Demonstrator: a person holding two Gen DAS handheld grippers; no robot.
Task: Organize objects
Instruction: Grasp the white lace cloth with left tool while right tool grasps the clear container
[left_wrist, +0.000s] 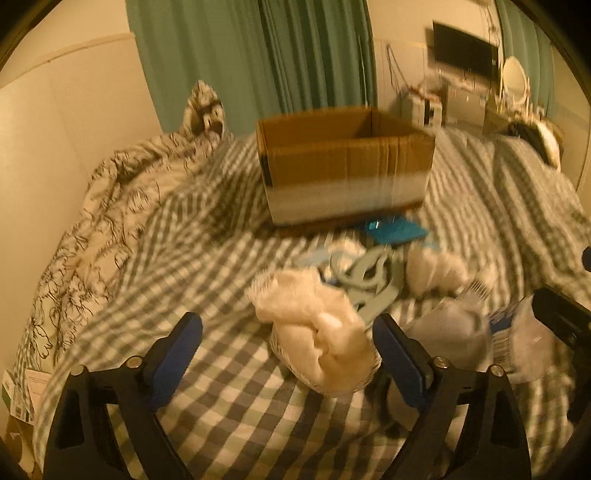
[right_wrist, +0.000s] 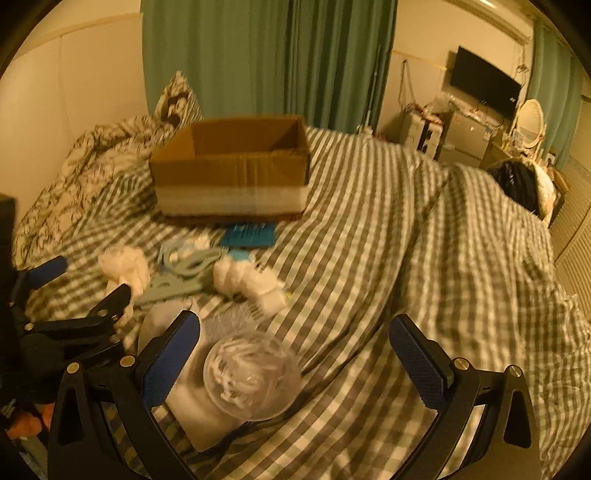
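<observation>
left tongs (left_wrist: 286, 354): wide, cream fluff (left_wrist: 317, 332) between the pads, not pinched | right tongs (right_wrist: 295, 354): wide, clear ball (right_wrist: 253, 376) low in the middle, just beside the left pad | box (right_wrist: 229, 170): upper middle on the bed (right_wrist: 369, 258), open | only the right view shows the ball | toy pile (right_wrist: 192, 269): below the box

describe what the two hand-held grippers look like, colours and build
Both match. The left hand-held gripper and the right hand-held gripper each have a black, angular plastic frame with triangular cut-outs, silver screw heads at the joints, and two flat fingers faced with dark blue textured pads. No cables, markings or sleeves show in either wrist view.
</observation>
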